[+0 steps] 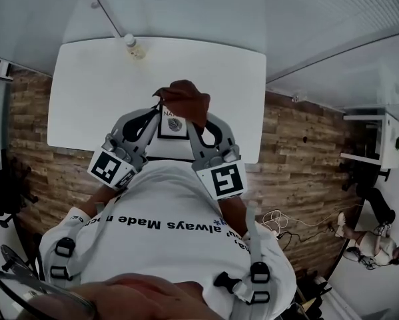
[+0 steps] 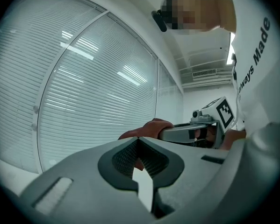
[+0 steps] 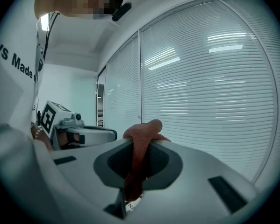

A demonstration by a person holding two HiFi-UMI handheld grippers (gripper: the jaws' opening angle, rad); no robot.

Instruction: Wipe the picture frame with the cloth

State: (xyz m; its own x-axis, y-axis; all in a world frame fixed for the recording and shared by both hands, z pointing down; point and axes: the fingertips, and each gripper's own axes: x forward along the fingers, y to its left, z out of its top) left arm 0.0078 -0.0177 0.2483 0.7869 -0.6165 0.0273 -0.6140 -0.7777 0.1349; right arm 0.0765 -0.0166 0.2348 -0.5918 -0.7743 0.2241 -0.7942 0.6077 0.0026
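Head view has the small dark-edged picture frame [image 1: 174,127] at the near edge of the white bench [image 1: 86,92], face turned up to the person, its long axis seemingly running toward the far edge. The left gripper [image 2: 139,161] looks pinched on the frame's side. The right gripper [image 3: 135,169] has its fingers clamped on the limp rust-brown cloth [image 3: 142,134], which drapes over the frame's top. The frame is probably light, stiff and breakable, so it is best held by its rim.

The cloth [image 1: 186,99] looks soft and matt, the white table [image 1: 86,99] smooth, the floor [image 1: 299,155] rough-grained wood planks.
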